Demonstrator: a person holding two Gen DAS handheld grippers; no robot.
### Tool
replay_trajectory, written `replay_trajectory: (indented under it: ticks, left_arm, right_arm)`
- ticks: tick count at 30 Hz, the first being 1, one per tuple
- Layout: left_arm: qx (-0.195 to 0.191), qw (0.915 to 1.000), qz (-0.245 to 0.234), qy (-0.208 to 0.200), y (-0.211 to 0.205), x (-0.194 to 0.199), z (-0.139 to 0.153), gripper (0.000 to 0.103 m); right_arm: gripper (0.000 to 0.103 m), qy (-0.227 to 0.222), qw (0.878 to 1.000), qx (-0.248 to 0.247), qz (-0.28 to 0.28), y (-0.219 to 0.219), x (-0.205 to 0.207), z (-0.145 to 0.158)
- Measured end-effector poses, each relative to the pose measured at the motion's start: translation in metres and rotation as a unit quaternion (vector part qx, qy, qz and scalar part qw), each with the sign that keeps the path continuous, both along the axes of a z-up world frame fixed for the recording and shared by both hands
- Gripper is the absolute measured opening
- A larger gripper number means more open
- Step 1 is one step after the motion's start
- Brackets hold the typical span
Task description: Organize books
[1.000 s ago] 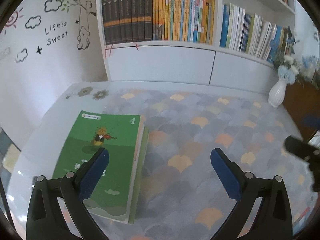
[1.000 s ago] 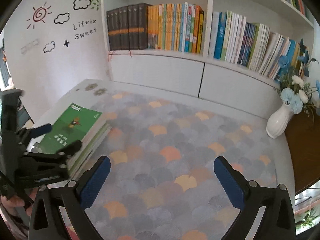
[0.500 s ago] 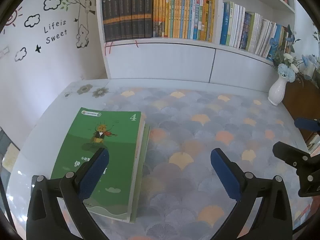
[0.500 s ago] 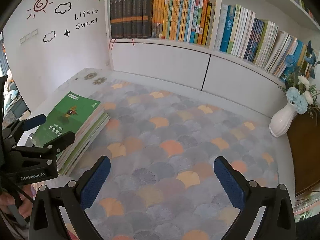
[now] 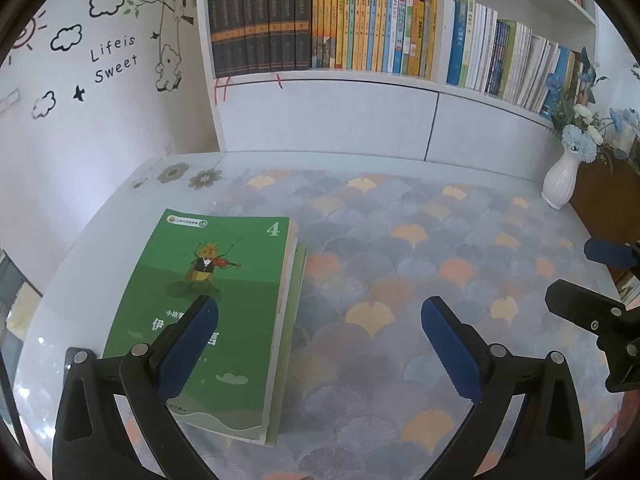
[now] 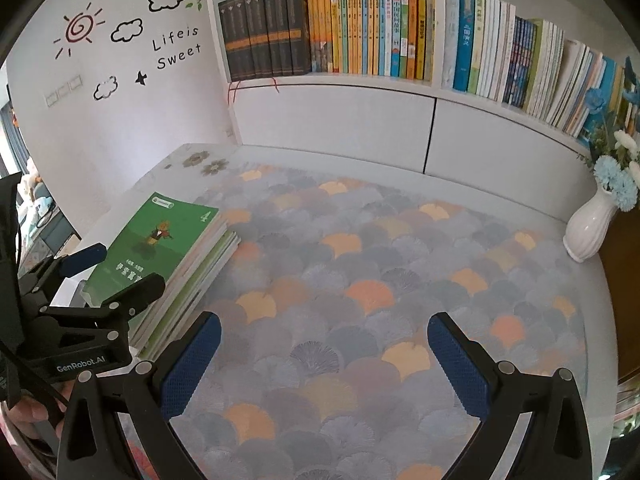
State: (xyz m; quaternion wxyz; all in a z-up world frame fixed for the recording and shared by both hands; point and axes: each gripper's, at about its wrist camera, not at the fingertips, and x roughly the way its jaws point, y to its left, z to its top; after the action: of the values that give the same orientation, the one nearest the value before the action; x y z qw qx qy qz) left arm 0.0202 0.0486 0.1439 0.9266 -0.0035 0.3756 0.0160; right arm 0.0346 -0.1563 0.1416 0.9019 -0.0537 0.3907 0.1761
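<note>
Both grippers, left (image 5: pixel 318 344) and right (image 6: pixel 324 354), hang spread wide and empty; left hovers over stacked books (image 5: pixel 216 304) on the table (image 5: pixel 400 240).

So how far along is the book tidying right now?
Barely started. The shelf rows already stand in order. Nothing is in hand: the left gripper and right gripper are both open and empty. Left to do: the stack of books under the green book lies on the table, untouched.

Bright, even daylight; soft shadows; glare specks on the desk (image 5: pixel 48 340) left of the tongs; heavy fisheye bending, dark corners.
</note>
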Motion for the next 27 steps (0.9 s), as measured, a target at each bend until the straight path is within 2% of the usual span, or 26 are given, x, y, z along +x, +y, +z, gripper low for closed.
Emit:
replay_trajectory:
  ticks: [27]
  left_arm:
    - [0.004,1.0000,-0.005,-0.003,-0.0035,-0.0008,-0.0002,0.102]
  right_arm:
    - [0.103,0.001,1.000,-0.014,-0.009,0.0031,-0.0011,-0.0026]
